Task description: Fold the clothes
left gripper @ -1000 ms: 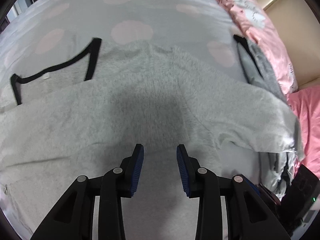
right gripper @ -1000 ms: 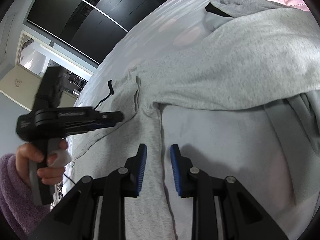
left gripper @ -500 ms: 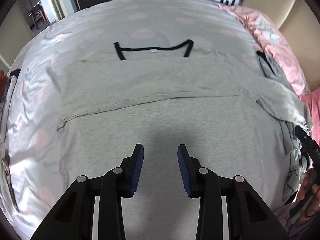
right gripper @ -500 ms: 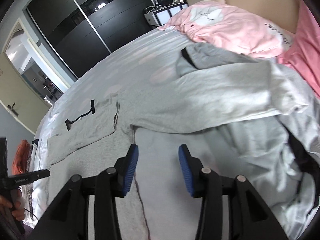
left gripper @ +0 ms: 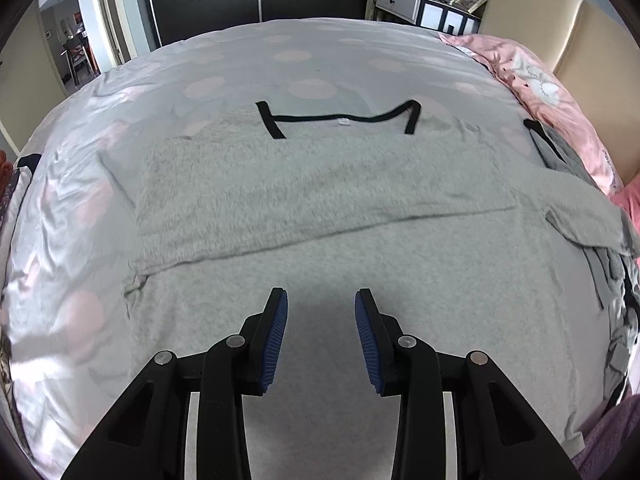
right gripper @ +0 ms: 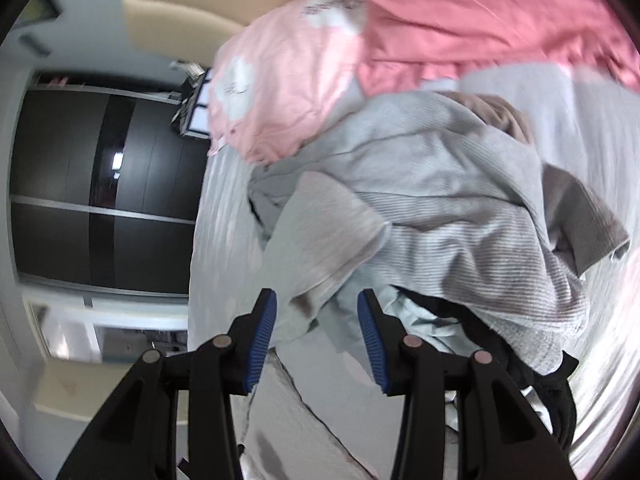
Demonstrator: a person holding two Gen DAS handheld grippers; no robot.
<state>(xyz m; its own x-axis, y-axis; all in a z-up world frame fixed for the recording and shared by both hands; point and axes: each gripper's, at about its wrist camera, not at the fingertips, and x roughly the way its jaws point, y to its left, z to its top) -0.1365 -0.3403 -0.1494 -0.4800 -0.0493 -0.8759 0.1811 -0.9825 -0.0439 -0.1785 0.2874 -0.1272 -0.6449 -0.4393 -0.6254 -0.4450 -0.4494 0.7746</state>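
A light grey long-sleeved top (left gripper: 328,248) lies flat on the bed, its black-trimmed neckline (left gripper: 340,118) at the far side, one sleeve folded across its chest. My left gripper (left gripper: 321,334) is open and empty, held above the top's lower half. My right gripper (right gripper: 313,338) is open and empty, tilted sideways over a heap of unfolded grey and striped clothes (right gripper: 440,216). A corner of the grey top (right gripper: 296,420) shows below the right gripper.
The bed has a grey cover with pink dots (left gripper: 304,56). Pink pillows (left gripper: 540,92) lie along the right edge, also in the right wrist view (right gripper: 400,40). More crumpled clothes (left gripper: 616,292) sit at the right. A dark wardrobe (right gripper: 80,192) stands behind.
Both grippers pulled up and away from the top. The left view widened to show the whole top. The right gripper swung right and rolled toward the clothes heap and pillows.
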